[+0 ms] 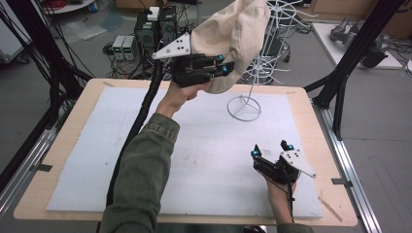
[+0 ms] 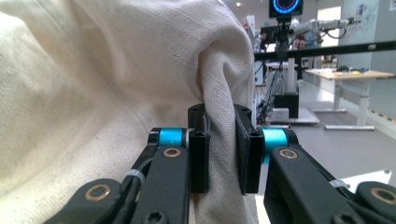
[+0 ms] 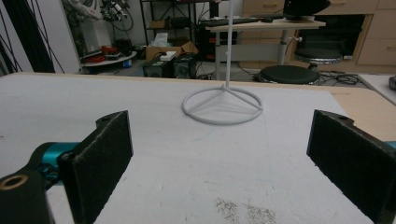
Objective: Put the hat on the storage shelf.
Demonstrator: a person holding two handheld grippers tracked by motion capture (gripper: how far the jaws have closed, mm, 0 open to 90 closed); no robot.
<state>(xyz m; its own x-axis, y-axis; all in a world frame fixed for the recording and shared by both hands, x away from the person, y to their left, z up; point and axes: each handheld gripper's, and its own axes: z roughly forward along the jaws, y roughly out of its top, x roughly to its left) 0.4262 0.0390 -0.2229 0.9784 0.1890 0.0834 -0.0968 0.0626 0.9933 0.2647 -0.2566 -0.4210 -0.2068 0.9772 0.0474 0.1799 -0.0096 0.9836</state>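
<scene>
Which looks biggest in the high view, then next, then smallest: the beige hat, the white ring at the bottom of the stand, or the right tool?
1. Beige hat, though it is held up nearer the camera, which may add to it.
2 and 3. Right tool and white ring look about alike, so no order.

Your beige cloth hat hangs in the air at twelve o'clock, above the table's far edge, beside the white wire stand. Its fabric bunches into a pinched fold at its lower edge.
</scene>
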